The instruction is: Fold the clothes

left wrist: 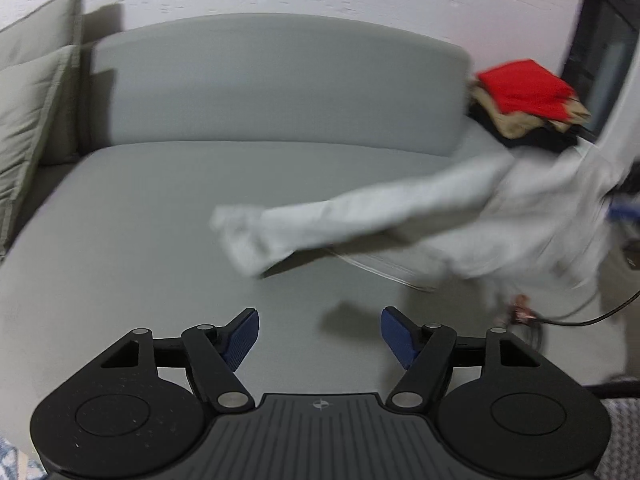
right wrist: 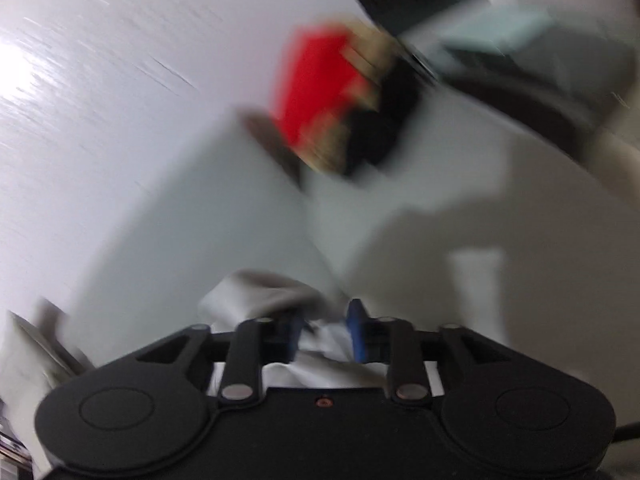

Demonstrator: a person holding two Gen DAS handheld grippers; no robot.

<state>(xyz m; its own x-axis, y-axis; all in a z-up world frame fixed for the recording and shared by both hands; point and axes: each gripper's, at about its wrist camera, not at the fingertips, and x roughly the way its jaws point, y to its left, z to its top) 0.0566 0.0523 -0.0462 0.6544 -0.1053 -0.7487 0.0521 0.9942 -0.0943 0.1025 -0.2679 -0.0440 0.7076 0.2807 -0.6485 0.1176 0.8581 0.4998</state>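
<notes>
Jaws of the right gripper (right wrist: 326,330) pinch a white garment (left wrist: 400,216) above the sofa (left wrist: 160,208), while the left gripper (left wrist: 320,336) gapes empty.

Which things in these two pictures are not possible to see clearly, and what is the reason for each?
- White garment, left wrist view: motion blur and the right edge hide its type and shape.
- Pile under the red cloth: how many pieces is unclear; in the right wrist view it is smeared.
- Right gripper: holds white fabric, but which part is hidden.
- Left gripper: open, nothing in it.
</notes>
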